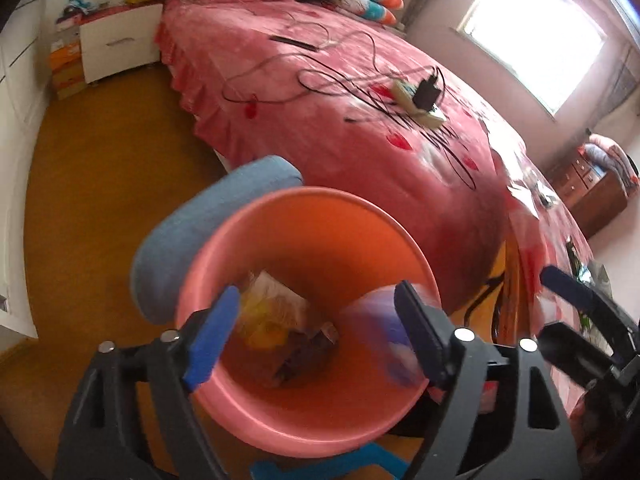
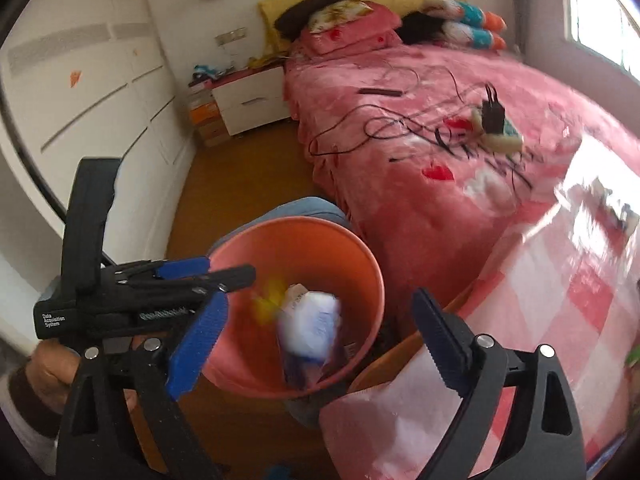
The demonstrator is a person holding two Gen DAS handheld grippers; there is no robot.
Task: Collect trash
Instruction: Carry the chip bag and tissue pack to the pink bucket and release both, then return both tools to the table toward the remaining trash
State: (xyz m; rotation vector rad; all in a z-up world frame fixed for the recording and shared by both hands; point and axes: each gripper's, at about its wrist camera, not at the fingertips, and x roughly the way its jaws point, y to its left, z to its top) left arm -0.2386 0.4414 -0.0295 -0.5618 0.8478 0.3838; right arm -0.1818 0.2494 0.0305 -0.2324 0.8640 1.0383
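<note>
Evidently both claws are spread wide above the pink bin, with nothing pinched: the left gripper and the right gripper are each held over its mouth. A blurred white-and-purple packet is seen inside the bin's rim, over yellow wrappers and dark scraps at the bottom. Such trash is judged light, soft and crinkly, best taken by a loose edge. The bin is smooth, stiff, tapered plastic, beside a fleecy pink bedspread.

Pink bed: cables, power strip. Floor: bin.
</note>
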